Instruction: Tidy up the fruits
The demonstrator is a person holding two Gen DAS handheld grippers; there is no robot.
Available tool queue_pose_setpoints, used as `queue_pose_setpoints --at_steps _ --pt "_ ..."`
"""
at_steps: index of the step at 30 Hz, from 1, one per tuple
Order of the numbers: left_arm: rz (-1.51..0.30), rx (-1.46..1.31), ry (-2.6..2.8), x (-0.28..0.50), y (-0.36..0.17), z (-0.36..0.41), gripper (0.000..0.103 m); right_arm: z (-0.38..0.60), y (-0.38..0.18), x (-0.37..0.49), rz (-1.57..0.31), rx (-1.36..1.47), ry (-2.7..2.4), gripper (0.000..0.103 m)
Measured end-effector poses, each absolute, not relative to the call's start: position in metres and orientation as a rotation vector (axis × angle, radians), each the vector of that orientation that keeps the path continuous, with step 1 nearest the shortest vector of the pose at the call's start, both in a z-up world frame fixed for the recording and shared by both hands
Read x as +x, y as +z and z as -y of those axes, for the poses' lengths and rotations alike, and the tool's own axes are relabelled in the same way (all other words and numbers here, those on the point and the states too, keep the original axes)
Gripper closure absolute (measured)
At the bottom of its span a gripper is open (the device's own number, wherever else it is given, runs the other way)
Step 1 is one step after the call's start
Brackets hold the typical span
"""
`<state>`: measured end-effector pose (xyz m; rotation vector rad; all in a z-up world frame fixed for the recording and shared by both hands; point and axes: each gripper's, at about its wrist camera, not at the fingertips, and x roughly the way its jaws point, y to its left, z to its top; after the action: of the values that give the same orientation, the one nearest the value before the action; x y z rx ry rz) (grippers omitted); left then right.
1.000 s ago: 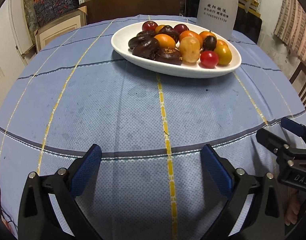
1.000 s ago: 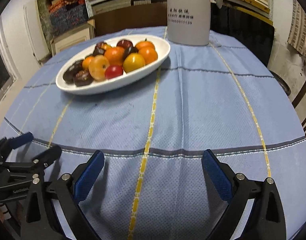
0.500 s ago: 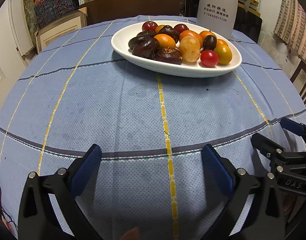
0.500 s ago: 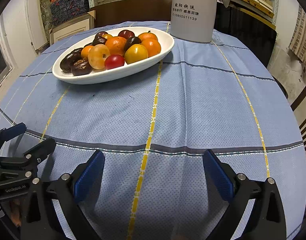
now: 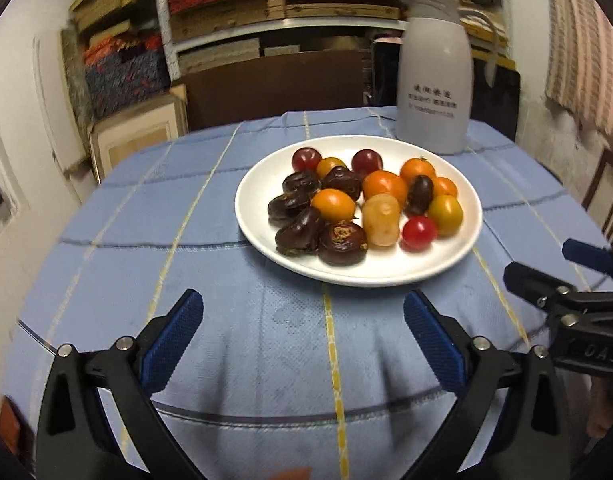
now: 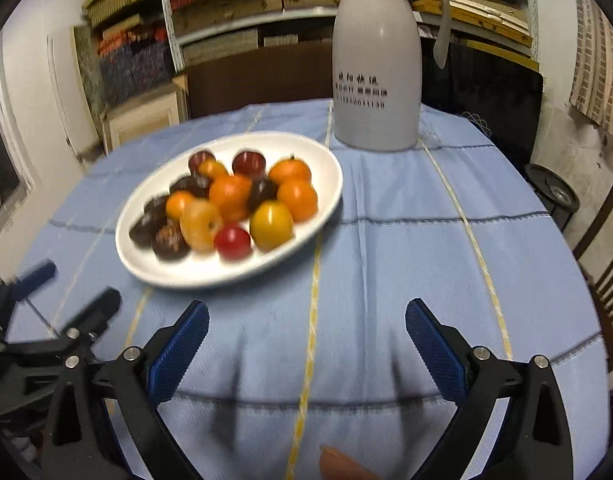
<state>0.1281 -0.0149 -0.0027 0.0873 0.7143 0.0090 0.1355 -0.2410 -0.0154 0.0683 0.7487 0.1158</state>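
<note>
Fruits: heaped on white plate
Left gripper: spread wide, holding nothing
Right gripper: likewise spread, unloaded

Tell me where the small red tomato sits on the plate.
The red tomato lies at the near right of the white plate in the left wrist view, between the pale yellow fruit and the yellow-green tomato.
</note>
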Motion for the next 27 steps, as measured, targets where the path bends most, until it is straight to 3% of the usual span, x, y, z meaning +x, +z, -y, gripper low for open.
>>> queue_pose_setpoints --at_steps 12,27 --pt "-0.701 0.063 0.052 0.121 -0.005 0.002 0.004 0.235 -0.008 0.113 -0.628 0.017 0.104 0.003" --pt "-0.689 0.068 0.006 0.115 -0.004 0.007 0.004 0.225 -0.007 0.101 -0.612 -0.026 0.127 0.004"
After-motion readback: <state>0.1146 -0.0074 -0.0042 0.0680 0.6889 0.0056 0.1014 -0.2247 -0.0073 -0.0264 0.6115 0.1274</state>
